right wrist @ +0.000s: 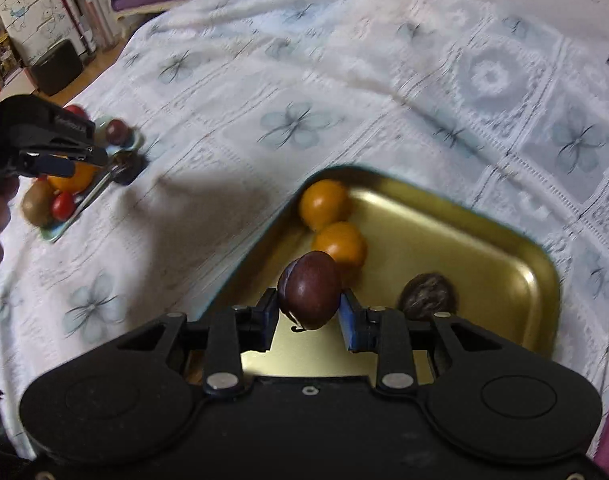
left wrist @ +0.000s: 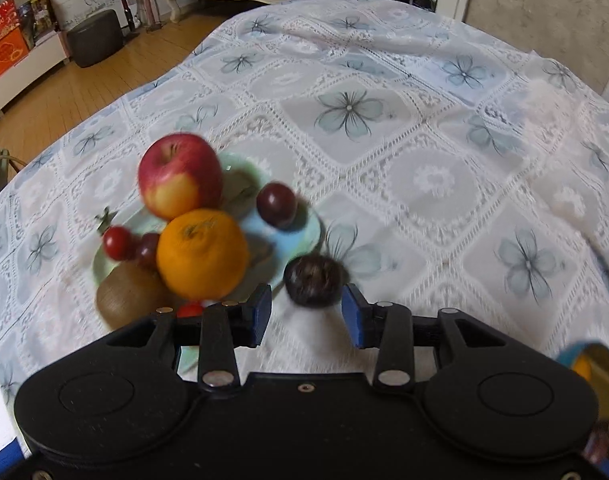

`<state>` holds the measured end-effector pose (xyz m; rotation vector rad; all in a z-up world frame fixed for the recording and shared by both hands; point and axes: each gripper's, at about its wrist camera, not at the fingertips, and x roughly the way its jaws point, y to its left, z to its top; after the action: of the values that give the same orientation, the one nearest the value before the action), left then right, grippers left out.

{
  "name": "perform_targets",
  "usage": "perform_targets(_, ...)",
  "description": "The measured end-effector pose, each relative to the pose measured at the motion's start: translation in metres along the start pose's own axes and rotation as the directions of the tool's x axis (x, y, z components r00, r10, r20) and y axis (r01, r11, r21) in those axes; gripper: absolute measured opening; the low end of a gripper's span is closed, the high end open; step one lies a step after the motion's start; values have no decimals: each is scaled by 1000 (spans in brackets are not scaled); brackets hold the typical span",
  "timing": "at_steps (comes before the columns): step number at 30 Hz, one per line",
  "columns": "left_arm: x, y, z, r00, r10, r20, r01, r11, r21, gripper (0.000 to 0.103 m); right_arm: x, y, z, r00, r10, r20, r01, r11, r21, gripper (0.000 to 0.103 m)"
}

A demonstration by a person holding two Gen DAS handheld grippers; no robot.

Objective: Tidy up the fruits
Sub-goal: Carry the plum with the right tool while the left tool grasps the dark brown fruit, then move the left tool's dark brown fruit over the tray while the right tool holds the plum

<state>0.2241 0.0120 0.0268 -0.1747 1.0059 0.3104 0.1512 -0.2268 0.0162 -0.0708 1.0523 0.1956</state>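
Note:
A pale green plate holds an apple, an orange, a kiwi, a dark plum and small red fruits. My left gripper is open, its blue pads either side of a dark brown wrinkled fruit on the cloth beside the plate. My right gripper is shut on a dark purple plum above a gold tray. The tray holds two oranges and a dark wrinkled fruit.
The table wears a white lace cloth with blue flowers. Its left edge drops to a wooden floor. The left gripper and plate show at the left of the right wrist view. The tray corner shows at the left view's right edge.

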Motion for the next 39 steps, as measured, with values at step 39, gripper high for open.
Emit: perform_targets(39,3,-42,-21,996,77,-50,-69,985,157,52,24,-22,5,994,75,-77,-69,995,75,32)
